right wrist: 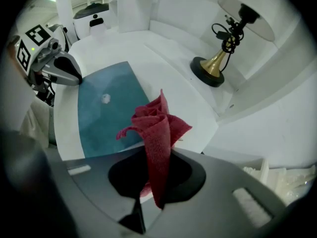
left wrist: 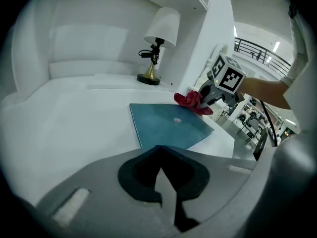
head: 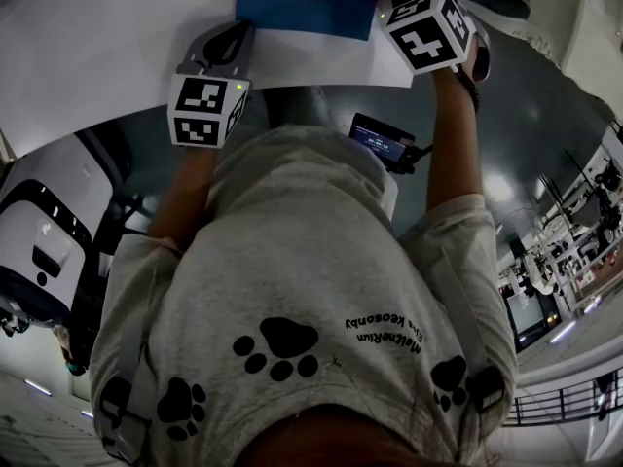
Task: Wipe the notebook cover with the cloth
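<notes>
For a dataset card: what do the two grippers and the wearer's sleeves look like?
Both the left gripper and right gripper have grey rounded tongs, each carrying a white cube of black square markers. Short grey T-shirt sleeves.

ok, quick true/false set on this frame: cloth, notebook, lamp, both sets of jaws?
1. The right gripper has its jaws shut on the red cloth. True.
2. The left gripper holds the notebook. False: its jaws are together on nothing, and the notebook lies flat on the white table.
3. The lamp stands on the notebook. False: it stands apart, beyond it.
4. A small white spot shows on the blue cover. True.
</notes>
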`<control>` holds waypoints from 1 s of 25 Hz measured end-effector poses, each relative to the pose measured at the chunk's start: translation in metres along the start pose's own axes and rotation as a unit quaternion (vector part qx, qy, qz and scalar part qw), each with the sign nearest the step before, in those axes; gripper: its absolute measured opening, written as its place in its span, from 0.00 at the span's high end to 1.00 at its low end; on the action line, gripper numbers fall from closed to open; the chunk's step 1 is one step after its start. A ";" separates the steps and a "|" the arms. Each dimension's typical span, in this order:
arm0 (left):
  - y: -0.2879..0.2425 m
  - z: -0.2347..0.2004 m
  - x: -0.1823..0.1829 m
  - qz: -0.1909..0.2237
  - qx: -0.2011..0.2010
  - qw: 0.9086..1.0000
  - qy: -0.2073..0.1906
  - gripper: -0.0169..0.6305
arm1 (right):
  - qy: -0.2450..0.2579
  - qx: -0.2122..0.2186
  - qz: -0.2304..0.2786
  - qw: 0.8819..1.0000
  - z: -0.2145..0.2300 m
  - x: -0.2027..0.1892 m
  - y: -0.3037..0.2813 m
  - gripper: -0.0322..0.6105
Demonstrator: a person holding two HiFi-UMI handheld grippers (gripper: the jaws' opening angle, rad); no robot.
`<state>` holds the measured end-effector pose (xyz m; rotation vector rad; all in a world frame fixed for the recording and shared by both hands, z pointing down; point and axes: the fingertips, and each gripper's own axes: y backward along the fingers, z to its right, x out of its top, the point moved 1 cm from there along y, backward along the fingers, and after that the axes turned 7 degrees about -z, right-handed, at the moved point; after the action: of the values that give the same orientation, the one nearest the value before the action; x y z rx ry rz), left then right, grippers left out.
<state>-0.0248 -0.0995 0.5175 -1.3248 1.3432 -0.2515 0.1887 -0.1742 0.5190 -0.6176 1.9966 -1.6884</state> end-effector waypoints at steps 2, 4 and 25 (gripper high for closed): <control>0.000 0.001 0.000 0.000 0.001 1.000 -0.001 0.98 | -0.013 -0.004 0.007 1.000 0.003 -0.005 0.007 0.88; 0.000 0.001 0.000 0.001 0.003 1.000 -0.001 0.98 | -0.021 -0.010 0.021 1.000 0.004 -0.003 0.018 0.88; 0.001 0.000 0.001 0.011 0.009 1.000 0.005 0.98 | 0.128 0.041 0.129 0.982 -0.099 0.132 0.056 0.88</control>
<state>-0.0250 -0.1005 0.5163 -1.2948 1.3607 -0.2540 0.0217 -0.1671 0.4716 -0.1081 2.0608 -1.7465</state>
